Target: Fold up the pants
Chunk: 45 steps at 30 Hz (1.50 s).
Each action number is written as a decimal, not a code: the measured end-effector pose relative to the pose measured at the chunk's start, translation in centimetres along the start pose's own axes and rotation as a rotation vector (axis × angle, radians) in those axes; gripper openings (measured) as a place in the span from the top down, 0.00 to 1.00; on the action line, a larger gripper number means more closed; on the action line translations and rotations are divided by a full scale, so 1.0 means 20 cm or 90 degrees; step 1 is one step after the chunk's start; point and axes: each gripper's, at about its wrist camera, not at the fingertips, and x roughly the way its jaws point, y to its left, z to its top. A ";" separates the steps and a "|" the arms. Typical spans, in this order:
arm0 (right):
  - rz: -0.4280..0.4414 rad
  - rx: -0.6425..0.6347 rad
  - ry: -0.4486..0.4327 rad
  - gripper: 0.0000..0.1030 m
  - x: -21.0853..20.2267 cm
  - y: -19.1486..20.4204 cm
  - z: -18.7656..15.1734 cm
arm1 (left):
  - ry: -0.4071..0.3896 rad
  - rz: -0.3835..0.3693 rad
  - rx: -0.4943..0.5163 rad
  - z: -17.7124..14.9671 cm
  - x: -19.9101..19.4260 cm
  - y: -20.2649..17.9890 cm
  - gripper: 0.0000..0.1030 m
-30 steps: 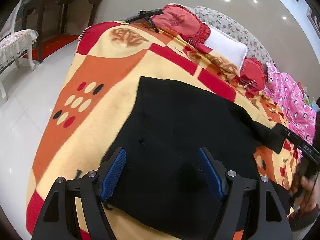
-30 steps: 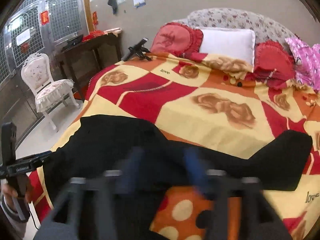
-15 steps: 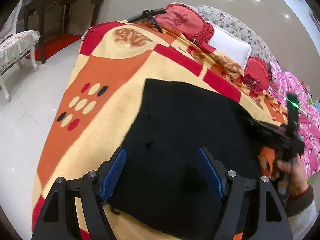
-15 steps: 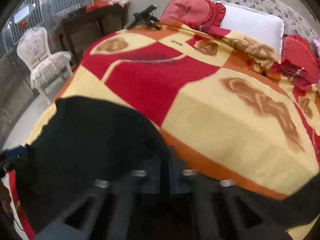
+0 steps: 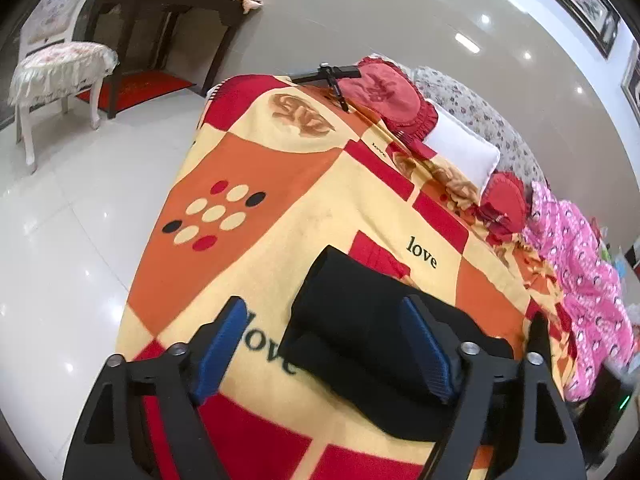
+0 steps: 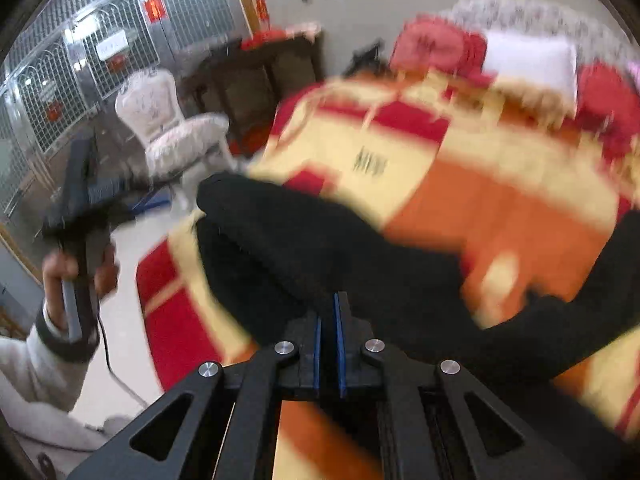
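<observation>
The black pants [image 5: 360, 320] lie as a folded bundle on the red, orange and yellow blanket [image 5: 280, 200] near the bed's front edge. My left gripper [image 5: 322, 308] hovers over the bundle's left end, its jaws opening wide. The cloth lies under and between the blue pads without being pressed. In the blurred right wrist view, my right gripper [image 6: 328, 312] has its jaws almost together and just starting to open. They still pinch a fold of the pants [image 6: 300, 248]. A hand [image 6: 76, 272] holds the left gripper [image 6: 144, 196] off the bed's left edge.
Red cushions [image 5: 384, 92], a white pillow [image 5: 464, 152] and a pink quilt [image 5: 580, 260] line the far and right sides of the bed. A black stand [image 5: 332, 76] sits at the far corner. A white chair [image 5: 60, 72] and a dark table [image 5: 168, 8] stand on the tiled floor.
The right gripper shut on the pants and swept across with them. The wide black spread became a narrower folded bundle. The left gripper drew back along the bed and its jaws widened.
</observation>
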 end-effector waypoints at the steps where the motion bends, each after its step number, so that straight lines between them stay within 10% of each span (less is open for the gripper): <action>1: -0.005 0.003 0.011 0.90 0.03 0.02 -0.06 | 0.010 0.000 0.001 -0.01 0.01 0.01 0.22; 7: 0.013 0.078 -0.010 0.86 0.05 0.00 -0.16 | 0.034 -0.003 0.018 -0.02 0.08 -0.03 0.22; 11: 0.026 0.100 -0.013 0.48 -0.02 -0.04 -0.15 | 0.042 0.009 0.019 0.00 0.16 -0.07 0.22; 13: 0.018 0.121 -0.042 0.48 -0.12 -0.09 -0.15 | 0.053 0.008 0.014 0.00 0.20 -0.07 0.25; 20: -0.145 0.246 -0.115 0.30 -0.32 -0.52 -0.02 | 0.071 0.042 0.088 -0.07 0.32 -0.18 0.42; 27: -0.343 0.270 -0.025 0.27 -0.10 -0.87 0.19 | 0.074 0.038 0.079 -0.07 0.33 -0.18 0.41; 32: -0.293 0.361 -0.108 0.17 -0.29 -0.99 0.02 | 0.075 0.041 0.089 -0.06 0.35 -0.18 0.39; 40: -0.265 0.428 -0.118 0.19 -0.32 -1.18 -0.15 | 0.068 0.055 0.102 -0.09 0.37 -0.21 0.35; 43: -0.271 0.419 -0.114 0.43 -0.25 -1.21 -0.13 | 0.069 0.055 0.099 -0.09 0.36 -0.21 0.35; 45: -0.285 0.415 -0.115 0.84 -0.25 -1.23 -0.12 | 0.068 0.055 0.099 -0.09 0.36 -0.21 0.35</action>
